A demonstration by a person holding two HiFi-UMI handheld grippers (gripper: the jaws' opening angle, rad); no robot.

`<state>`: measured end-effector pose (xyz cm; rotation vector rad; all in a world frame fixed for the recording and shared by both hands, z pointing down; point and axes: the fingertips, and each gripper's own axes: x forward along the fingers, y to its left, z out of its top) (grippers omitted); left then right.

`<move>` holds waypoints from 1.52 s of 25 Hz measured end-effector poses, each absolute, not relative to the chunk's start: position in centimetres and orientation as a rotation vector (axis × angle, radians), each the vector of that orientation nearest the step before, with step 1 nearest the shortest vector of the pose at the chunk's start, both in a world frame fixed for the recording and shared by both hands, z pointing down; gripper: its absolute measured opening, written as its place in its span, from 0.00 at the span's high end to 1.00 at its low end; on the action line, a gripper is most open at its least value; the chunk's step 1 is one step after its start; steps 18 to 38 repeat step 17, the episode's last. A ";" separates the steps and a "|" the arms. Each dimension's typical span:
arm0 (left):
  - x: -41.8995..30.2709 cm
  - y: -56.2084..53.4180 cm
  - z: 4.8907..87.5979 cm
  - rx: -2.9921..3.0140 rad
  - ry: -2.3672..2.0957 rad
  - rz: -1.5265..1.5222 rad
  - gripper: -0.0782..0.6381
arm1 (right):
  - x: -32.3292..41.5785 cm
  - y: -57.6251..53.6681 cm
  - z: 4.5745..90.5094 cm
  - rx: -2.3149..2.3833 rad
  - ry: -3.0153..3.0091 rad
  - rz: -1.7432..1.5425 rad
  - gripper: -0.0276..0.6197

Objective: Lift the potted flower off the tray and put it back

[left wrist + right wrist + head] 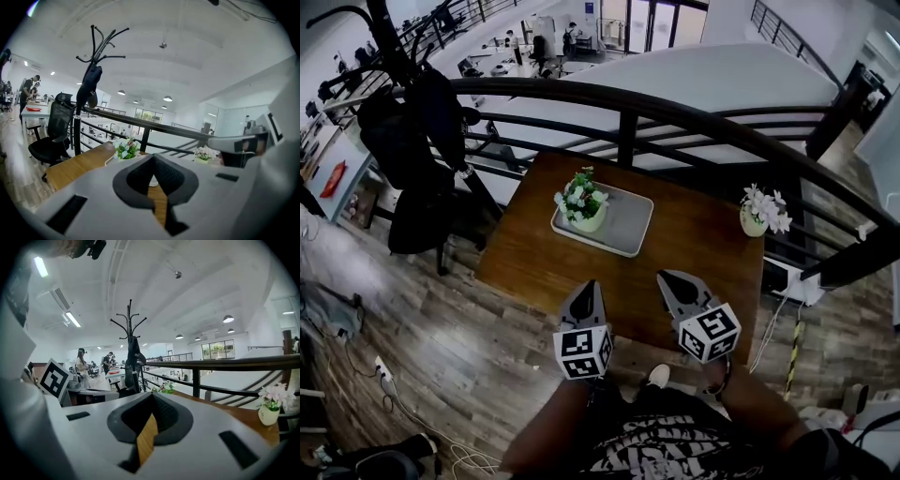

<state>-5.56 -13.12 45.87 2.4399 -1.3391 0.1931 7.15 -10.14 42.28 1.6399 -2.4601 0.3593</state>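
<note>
A potted flower [581,202] with white blooms and green leaves stands upright on the left end of a grey tray [628,225] on a wooden table [703,248]. Both grippers hover over the table's near edge, well short of the tray and pointing toward it. My left gripper [590,285] is shut with nothing in it, and my right gripper [664,277] beside it is also shut and empty. The flower [125,149] shows above the closed jaws in the left gripper view, and small and far [167,388] in the right gripper view.
A second potted flower [763,214] in a cream pot stands at the table's far right corner. A dark metal railing [675,117] curves behind the table. A coat rack with a black coat [408,131] stands to the left on the wooden floor.
</note>
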 end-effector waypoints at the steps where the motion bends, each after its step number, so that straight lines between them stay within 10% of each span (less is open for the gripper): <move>1: -5.5 -12.8 45.8 2.438 -1.343 0.202 0.88 | 7.4 -9.9 42.3 1.637 -2.467 0.367 0.96; 38: -5.8 -10.7 45.4 2.392 -1.448 0.259 0.88 | 7.5 -7.9 42.6 1.539 -2.569 0.410 0.96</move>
